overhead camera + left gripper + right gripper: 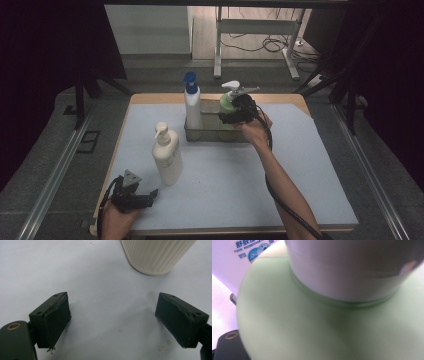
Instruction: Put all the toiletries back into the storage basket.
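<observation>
Dim workshop floor and cable-strewn table legs frame a desk [310, 200] covered in pale blue matting, where a person works two hand-held tools. The right tool [231, 116] is pressed up against a green pump bottle [227, 104] that stands in a clear tray [212, 134] at the far side; its own camera sits so close to the bottle's shoulder [294, 325] that the jaws are lost from sight, so whether they clamp the bottle or merely straddle it cannot be told. A tight neighbour is the risk: a white bottle with a blue cap [193, 107] shares the tray just beside the green one, and a sideways pull could likely knock it over or drag the tray along. Lifting before the base clears the tray wall may tip the green bottle. The left tool [150, 195] rests open and empty near the front left edge of the desk, a cream pump bottle [166, 156] standing just ahead of it. Open matting lies across the centre and right.
</observation>
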Demonstrator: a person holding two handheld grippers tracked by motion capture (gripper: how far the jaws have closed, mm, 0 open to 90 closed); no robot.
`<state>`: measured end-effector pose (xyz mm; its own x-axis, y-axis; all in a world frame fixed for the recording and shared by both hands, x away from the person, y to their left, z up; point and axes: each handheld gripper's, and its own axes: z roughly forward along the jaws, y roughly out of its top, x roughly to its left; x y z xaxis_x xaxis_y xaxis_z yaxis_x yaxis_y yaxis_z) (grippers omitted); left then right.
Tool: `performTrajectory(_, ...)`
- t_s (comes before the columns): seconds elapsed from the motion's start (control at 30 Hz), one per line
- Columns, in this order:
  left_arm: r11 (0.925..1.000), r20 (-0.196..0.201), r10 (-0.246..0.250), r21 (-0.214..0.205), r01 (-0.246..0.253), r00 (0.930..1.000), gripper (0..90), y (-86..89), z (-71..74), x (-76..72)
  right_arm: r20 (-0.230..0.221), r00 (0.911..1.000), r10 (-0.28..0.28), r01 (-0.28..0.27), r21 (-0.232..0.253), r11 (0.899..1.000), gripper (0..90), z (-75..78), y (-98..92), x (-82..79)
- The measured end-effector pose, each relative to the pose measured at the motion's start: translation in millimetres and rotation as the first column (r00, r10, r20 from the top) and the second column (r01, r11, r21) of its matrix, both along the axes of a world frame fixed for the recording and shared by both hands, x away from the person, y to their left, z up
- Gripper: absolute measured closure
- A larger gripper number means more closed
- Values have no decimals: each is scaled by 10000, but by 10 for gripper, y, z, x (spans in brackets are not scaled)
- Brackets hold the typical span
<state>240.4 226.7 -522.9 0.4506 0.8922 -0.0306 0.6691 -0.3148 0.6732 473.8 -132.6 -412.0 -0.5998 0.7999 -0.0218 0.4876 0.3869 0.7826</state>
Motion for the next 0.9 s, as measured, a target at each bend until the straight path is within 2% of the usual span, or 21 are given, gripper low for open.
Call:
performTrajectory(0.23, 10000, 17, 10, 9, -10, 10000, 122, -2, -1, -1, 44, 9998, -175, 174, 230, 9996, 111, -24, -8, 14)
performTrajectory(0.57, 10000, 13, 9, 9, -9, 10000, 122, -2, -1, -1, 98, 9993, -347, 346, 70, 9994, 112, -14, -31, -47)
performTrajectory(0.9, 10000, 12, 9, 8, -9, 10000, 122, -1, -1, 0, 122, 9982, -582, 580, 186, 9981, 111, -18, -86, -98)
